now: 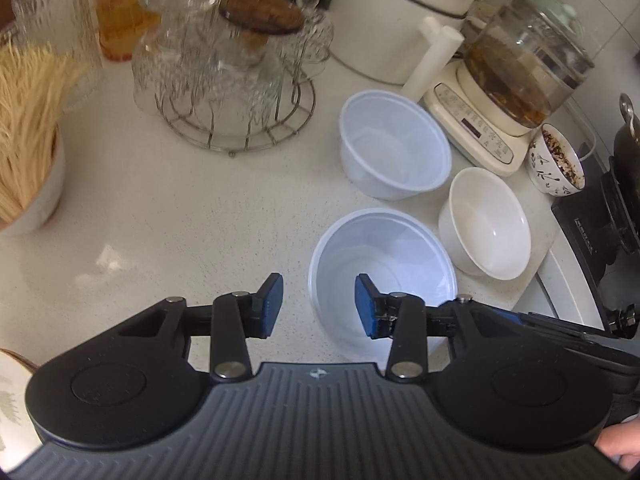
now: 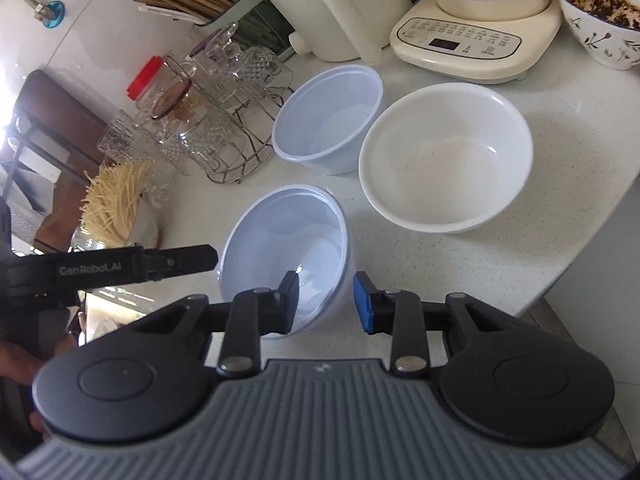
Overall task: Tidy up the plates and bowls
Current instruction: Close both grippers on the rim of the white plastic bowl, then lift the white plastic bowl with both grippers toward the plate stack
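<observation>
A white speckled stone worktop (image 1: 168, 208) is being shown beneath a white wall, crowded along its back edge. Three empty bowls are being counted on it: two translucent bluish-white plastic bowls and one glossy white ceramic bowl (image 1: 486, 226). The far plastic bowl (image 1: 394, 144) is standing upright near a round wire rack of upturned clear glasses (image 1: 224, 80), and the ceramic bowl is sitting just beside it. One cream electric kettle base with a glass pot (image 1: 504, 92) and one patterned ceramic bowl filled with a dark-flecked mixture (image 1: 556, 162) are being seen behind them, along with one white cup of pale thin sticks (image 1: 28, 140).

The near plastic bowl (image 2: 286, 254) is being approached from two sides. In the right wrist view its near wall is lying between the blue-padded fingers (image 2: 364, 304) of the right tool (image 2: 326, 302), whose jaws are standing partly open around the rim; whether the pads are pressing on it cannot be told. In the left wrist view the left tool (image 1: 319, 306) is being held partly open at the bowl's left rim, with one pad over the bowl's inside and the other outside it, above bare worktop, and nothing is being gripped.
</observation>
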Motion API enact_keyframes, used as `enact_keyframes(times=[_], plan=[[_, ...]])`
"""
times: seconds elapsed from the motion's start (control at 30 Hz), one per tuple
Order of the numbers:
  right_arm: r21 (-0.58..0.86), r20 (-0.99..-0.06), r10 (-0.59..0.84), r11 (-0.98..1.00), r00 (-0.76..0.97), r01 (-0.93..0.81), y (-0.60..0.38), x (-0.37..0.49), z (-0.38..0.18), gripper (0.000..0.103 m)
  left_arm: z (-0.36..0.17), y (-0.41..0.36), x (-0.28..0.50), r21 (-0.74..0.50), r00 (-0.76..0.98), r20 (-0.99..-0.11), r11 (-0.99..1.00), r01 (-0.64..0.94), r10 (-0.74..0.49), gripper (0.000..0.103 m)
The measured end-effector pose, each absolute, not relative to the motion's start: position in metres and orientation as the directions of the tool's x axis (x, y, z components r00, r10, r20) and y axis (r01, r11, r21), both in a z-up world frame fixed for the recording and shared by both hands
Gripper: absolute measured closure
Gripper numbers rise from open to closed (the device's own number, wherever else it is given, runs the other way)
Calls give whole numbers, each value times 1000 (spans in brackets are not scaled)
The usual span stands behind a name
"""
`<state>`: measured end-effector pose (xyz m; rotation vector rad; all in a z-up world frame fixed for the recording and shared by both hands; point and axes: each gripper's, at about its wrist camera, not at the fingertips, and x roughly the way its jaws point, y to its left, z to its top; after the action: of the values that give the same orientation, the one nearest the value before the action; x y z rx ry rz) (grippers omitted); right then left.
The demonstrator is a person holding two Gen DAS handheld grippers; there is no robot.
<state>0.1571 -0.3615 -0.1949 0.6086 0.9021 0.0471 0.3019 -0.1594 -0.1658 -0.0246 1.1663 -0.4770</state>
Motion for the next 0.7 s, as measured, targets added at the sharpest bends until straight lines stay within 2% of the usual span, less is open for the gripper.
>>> enact_keyframes(times=[0.1, 0.17, 0.27, 0.5, 0.7], plan=[[517, -728, 290, 827, 621, 221, -362, 166, -200, 75, -173, -160, 308, -265, 294, -883, 905, 332, -366, 67], [523, -729, 291, 821, 620, 229, -363, 169, -202, 75, -177, -161, 310, -260, 286, -889, 909, 325, -356, 82], [524, -724, 293, 822, 625, 222, -362, 173, -203, 80, -181, -160, 312, -270, 274, -891, 907, 324, -363, 90], [529, -717, 283, 816, 637, 233, -363, 175, -204, 89, -178, -159, 313, -256, 279, -892, 906, 336, -355, 94], [543, -707, 303, 812, 639, 215, -359, 175, -200, 89, -161, -150, 304, -225, 317, -884, 907, 357, -344, 94]])
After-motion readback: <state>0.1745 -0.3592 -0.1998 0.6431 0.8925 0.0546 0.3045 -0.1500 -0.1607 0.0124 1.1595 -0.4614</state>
